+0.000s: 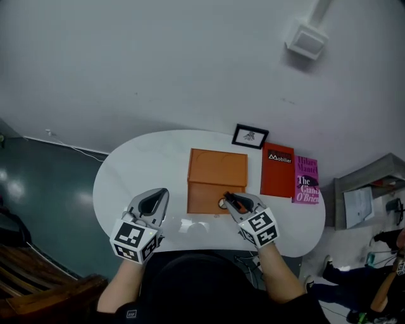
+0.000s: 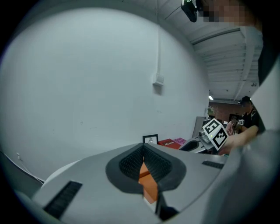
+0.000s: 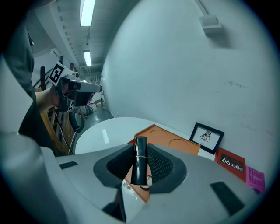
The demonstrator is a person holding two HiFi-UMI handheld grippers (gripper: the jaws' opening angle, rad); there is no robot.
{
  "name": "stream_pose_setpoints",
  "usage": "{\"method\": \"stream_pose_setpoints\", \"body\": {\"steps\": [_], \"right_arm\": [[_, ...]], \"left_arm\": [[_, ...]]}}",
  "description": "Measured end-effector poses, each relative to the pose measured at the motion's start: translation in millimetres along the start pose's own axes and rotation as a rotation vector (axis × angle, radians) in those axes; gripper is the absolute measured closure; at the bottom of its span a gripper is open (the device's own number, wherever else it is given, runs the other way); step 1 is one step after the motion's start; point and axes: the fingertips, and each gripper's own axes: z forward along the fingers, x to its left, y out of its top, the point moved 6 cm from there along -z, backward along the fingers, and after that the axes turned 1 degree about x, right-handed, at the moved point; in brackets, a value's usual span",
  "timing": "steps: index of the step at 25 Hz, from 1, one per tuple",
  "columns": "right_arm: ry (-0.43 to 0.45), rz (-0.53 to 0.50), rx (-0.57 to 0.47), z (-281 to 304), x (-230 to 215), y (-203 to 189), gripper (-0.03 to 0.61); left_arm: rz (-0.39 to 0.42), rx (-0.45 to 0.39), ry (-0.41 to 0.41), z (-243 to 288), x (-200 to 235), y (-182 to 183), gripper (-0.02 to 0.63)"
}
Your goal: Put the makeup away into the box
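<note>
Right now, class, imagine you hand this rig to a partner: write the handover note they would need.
Left gripper: shut, empty, over the white table's near edge.
Right gripper: shut on a black lipstick, at the near side of the orange box.
Done: lipstick is in hand.
Left: set it in the box. What the box already holds can't be made out.

White wall (image 1: 190,63), plain, carrying one white box fitting (image 1: 307,42) high up. White round-ended surface (image 1: 139,171) stands against it. Dark teal floor (image 1: 44,183), glossy. Ceiling strip lights (image 3: 86,11) lit. Wooden slatted furniture (image 1: 25,272) at lower left.
</note>
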Motion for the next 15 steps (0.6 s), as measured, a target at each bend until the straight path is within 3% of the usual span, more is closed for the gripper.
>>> {"method": "stream_pose_setpoints", "body": {"steps": [6, 15], "right_arm": [[0.054, -0.006, 0.004, 20.0, 13.7, -1.9, 0.469], [0.089, -0.025, 0.058, 57.5, 31.0, 1.9, 0.468]], "left_arm": [[0.028, 0.021, -0.018, 9.3, -10.4, 1.1, 0.603], [0.019, 0.067, -0.115, 25.4, -15.4, -11.7, 0.603]]}}
